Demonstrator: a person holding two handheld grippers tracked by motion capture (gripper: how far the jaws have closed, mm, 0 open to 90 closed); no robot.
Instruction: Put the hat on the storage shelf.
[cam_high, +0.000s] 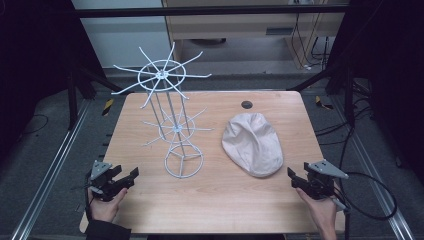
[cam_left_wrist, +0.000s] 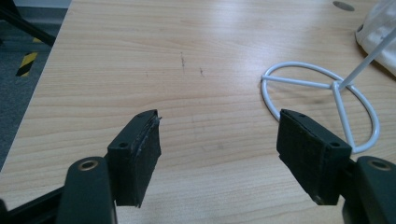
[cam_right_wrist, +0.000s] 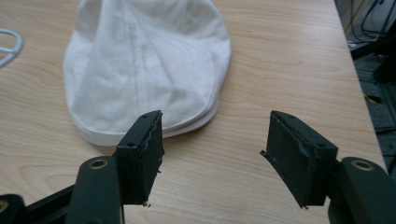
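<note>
A white wire hat rack (cam_high: 172, 117) stands upright on the wooden table (cam_high: 150, 200), left of centre, with two tiers of spokes and a ring base (cam_left_wrist: 322, 100). A cream flat cap (cam_high: 252, 142) lies flat to its right, its brim (cam_right_wrist: 140, 128) towards me. My left gripper (cam_high: 127, 177) rests open near the front left corner, short of the ring base, nothing between its jaws. My right gripper (cam_high: 295, 178) sits open at the front right, just short of the cap's brim (cam_high: 262, 170), jaws empty. In their own views the left gripper (cam_left_wrist: 219, 154) and right gripper (cam_right_wrist: 212, 156) both stand wide apart.
A dark round grommet hole (cam_high: 247, 104) marks the table's far edge behind the cap. Black frame legs and cables (cam_high: 370, 200) run along the floor on both sides. Bare wood lies between the two grippers at the front.
</note>
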